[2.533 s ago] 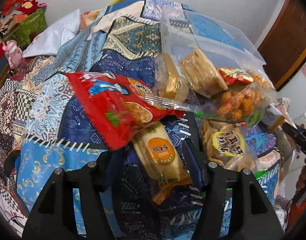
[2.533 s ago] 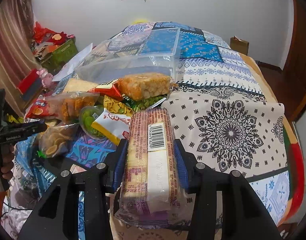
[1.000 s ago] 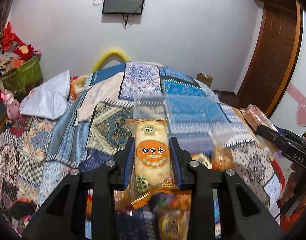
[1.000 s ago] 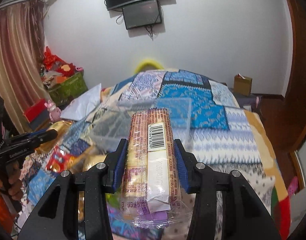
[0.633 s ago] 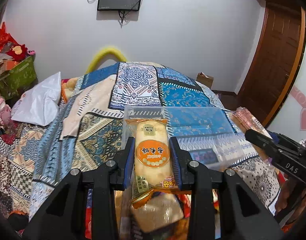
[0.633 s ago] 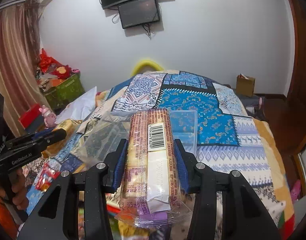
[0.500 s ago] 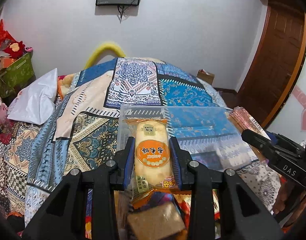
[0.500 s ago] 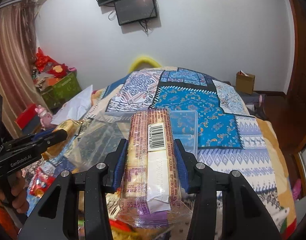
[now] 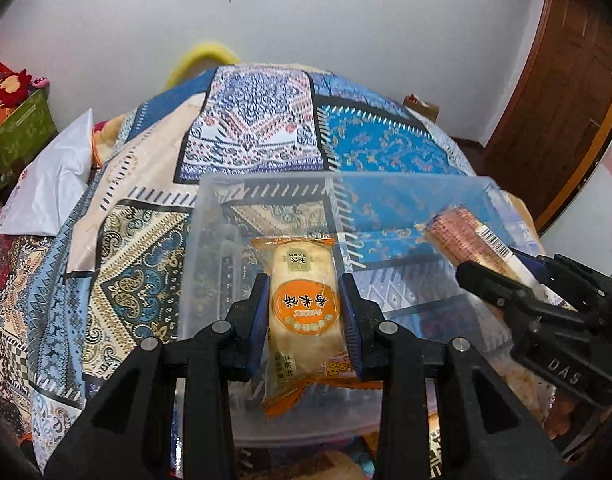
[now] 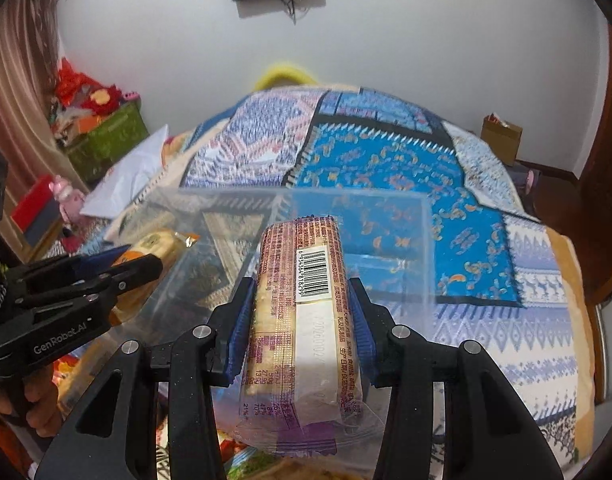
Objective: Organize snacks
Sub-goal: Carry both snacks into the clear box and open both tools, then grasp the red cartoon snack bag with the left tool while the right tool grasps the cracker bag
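Observation:
My left gripper (image 9: 304, 312) is shut on an orange rice cracker packet (image 9: 304, 308), held over the near part of a clear plastic bin (image 9: 266, 188) on the bed. My right gripper (image 10: 300, 324) is shut on a long biscuit pack with a barcode (image 10: 306, 312), held over the same bin (image 10: 385, 208). In the left wrist view the right gripper (image 9: 545, 304) with its biscuit pack (image 9: 461, 236) is at the right. In the right wrist view the left gripper (image 10: 86, 276) with the cracker packet (image 10: 154, 244) is at the left.
The bin sits on a patterned quilt (image 9: 258, 120). Loose snack packets (image 10: 78, 376) lie below the grippers at the near edge. A white pillow (image 9: 50, 184) and a green box (image 10: 110, 140) are at the left. A wooden door (image 9: 565, 80) stands at the right.
Both grippers, each holding its snack, have moved forward and closer to the clear bin; the bin now fills more of both views.

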`<state>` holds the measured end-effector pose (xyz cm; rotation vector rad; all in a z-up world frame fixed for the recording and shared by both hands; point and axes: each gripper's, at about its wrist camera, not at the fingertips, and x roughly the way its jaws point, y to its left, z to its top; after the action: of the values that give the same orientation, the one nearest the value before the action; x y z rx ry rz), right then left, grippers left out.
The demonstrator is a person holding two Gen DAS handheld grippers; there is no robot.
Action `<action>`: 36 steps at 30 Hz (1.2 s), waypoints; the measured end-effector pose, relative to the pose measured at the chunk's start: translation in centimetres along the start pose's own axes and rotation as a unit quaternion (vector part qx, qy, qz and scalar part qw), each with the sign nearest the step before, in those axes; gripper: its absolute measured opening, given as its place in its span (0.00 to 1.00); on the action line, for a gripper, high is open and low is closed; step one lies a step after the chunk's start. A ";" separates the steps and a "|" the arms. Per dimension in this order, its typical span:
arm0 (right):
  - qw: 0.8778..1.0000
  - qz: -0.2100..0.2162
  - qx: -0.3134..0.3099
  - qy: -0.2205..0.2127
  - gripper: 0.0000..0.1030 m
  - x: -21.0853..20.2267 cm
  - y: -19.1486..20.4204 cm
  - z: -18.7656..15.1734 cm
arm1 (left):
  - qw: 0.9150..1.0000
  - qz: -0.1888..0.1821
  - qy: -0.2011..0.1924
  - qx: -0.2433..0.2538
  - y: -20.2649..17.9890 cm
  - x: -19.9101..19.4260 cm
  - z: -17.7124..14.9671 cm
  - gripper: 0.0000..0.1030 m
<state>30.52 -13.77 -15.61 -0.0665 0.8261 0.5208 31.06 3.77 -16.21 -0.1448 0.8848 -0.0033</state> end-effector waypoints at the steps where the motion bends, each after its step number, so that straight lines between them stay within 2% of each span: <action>1: 1.000 -0.001 -0.002 0.004 0.41 0.3 0.0 -0.1 | 1.000 0.001 0.003 0.001 0.0 0.3 -0.1 0.33; 5: 1.000 -0.014 -0.014 0.014 0.41 0.8 0.2 -0.3 | 1.000 0.008 0.016 0.004 0.0 1.3 -0.3 0.33; 10: 0.999 -0.015 -0.023 0.023 0.41 0.8 0.2 -0.3 | 1.000 0.027 0.013 0.007 -0.1 1.7 -0.6 0.33; 16: 0.999 -0.006 -0.021 0.033 0.41 0.8 0.3 -0.2 | 0.999 0.033 0.005 0.012 -0.3 0.6 -0.7 0.53; 27: 1.000 -0.001 -0.019 -0.020 0.47 -4.8 1.2 0.0 | 0.997 0.032 -0.057 0.028 -0.8 -7.1 -0.8 0.66; 31: 0.999 -0.003 -0.018 -0.045 0.57 -7.7 1.5 -0.6 | 0.996 0.034 -0.083 0.031 -0.4 -10.8 -1.6 0.71; 33: 0.998 -0.010 -0.022 -0.053 0.58 -8.8 1.7 -1.1 | 0.995 0.035 -0.092 0.031 0.1 -12.6 -2.2 0.77; 36: 0.998 -0.016 -0.022 -0.062 0.61 -10.2 1.8 -1.9 | 0.994 0.038 -0.102 0.031 0.9 -14.6 -3.3 0.80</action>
<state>22.64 -16.97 -9.37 -0.0874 0.6922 0.5085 19.21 5.18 -7.11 -0.0525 0.6854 0.0550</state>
